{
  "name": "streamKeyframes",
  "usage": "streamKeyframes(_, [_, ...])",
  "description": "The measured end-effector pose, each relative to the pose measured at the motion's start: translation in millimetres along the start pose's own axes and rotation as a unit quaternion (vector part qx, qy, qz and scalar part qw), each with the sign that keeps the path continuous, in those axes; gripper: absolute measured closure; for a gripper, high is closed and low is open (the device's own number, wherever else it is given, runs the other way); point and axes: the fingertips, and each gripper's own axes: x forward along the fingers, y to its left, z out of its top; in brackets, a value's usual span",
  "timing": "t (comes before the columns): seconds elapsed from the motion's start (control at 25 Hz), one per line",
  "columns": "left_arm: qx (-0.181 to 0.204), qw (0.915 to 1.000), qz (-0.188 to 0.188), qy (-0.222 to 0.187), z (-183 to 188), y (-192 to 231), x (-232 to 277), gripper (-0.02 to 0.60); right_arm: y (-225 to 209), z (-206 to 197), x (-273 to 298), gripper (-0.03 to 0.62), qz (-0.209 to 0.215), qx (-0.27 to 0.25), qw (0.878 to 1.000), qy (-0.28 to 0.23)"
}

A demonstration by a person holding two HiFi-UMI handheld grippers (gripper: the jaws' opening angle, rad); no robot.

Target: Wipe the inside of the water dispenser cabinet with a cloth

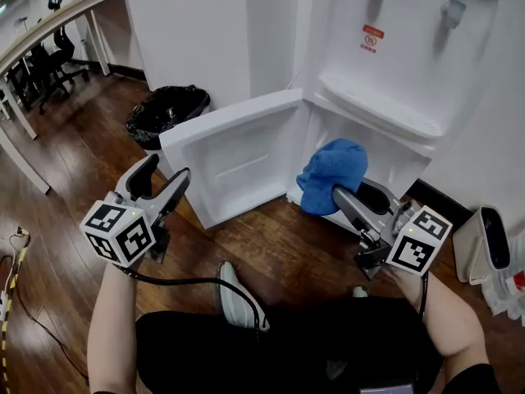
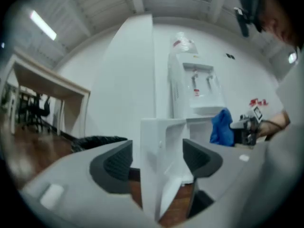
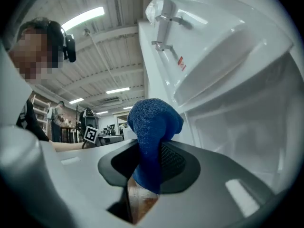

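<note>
Head view, looking down: my R gripper (image 1: 351,194) is clamped on the blue cloth (image 1: 332,175). The pads pinch the cloth's lower end and the rest bunches up in a rounded wad beyond the jaw tips. The R gripper view shows the same, w/ cloth filling the gap between both pads. The wad sits just in front of the open cabinet (image 1: 385,150) at the base of the white water dispenser (image 1: 394,64), near its bottom edge; can't tell if it touches.

My R forearm comes in from the lower right, w/ the gripper pointing up-left toward the cabinet and its marker cube nearest me.

My L gripper (image 1: 166,169) has its jaws apart and its pads press on nothing. It points up-right at the swung-open cabinet door (image 1: 238,150). In the L gripper view the door's edge lines up w/ the gap, but past the tips. My L forearm rises from the bottom left over the wood floor (image 1: 271,245).

A black bin bag (image 1: 168,109) sits behind the door.
</note>
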Motion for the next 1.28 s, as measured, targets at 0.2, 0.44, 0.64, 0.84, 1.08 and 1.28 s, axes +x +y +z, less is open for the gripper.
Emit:
streamKeyframes(0.2, [-0.034, 0.9927, -0.104, 0.05, -19, -10, 35, 0.196, 3, -19, -10, 0.479, 0.037, 0.059, 0.997, 0.023])
streamKeyframes(0.44, [-0.011, 0.9922, -0.074, 0.099, -26, -56, -3, 0.385, 13, 25, -20, 0.479, 0.043, 0.0, 0.999, -0.032])
streamKeyframes(0.64, [0.008, 0.9876, -0.052, 0.148, -26, -130, -15, 0.39, 20, 93, 4, 0.479, -0.035, -0.103, 0.991, -0.076])
streamKeyframes(0.84, [-0.002, 0.9969, -0.043, 0.066, -22, -140, -18, 0.39, 16, 138, 74, 0.479, -0.071, -0.134, 0.987, -0.061])
streamKeyframes(1.08, [-0.007, 0.9967, -0.064, 0.05, -20, -143, -18, 0.39, -7, 126, 140, 0.48, -0.164, -0.245, 0.955, 0.034])
streamKeyframes(1.28, [0.007, 0.996, -0.073, 0.051, -20, -141, -17, 0.39, 22, 76, 146, 0.482, -0.103, -0.223, 0.965, 0.088])
